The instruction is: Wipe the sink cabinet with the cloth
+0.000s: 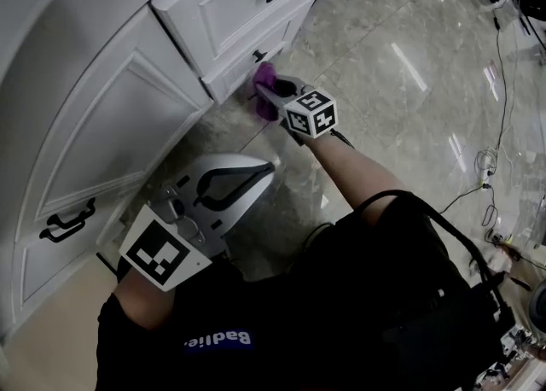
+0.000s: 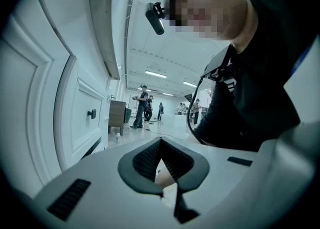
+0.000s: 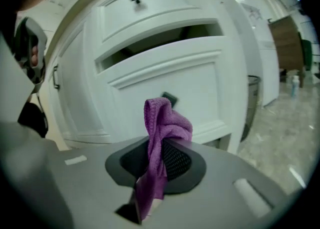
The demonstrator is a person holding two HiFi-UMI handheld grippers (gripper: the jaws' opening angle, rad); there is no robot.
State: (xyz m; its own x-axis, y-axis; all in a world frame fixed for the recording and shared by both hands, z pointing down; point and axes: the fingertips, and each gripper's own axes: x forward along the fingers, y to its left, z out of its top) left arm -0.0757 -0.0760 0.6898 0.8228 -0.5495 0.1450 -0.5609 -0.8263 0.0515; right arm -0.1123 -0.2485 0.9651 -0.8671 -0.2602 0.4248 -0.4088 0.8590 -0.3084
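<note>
Grey stone floor and a white sink cabinet are pictured from above as a purple cloth is raised to a drawer.
The cloth is clamped between the closed jaws of the right gripper and is held at the lower drawer front, just beside its black handle; contact cannot be confirmed. The left gripper is held low near the cabinet door, its jaws pressed together on nothing.

Black shirt (perhaps blue-lettered); black cable; white left gripper.
</note>
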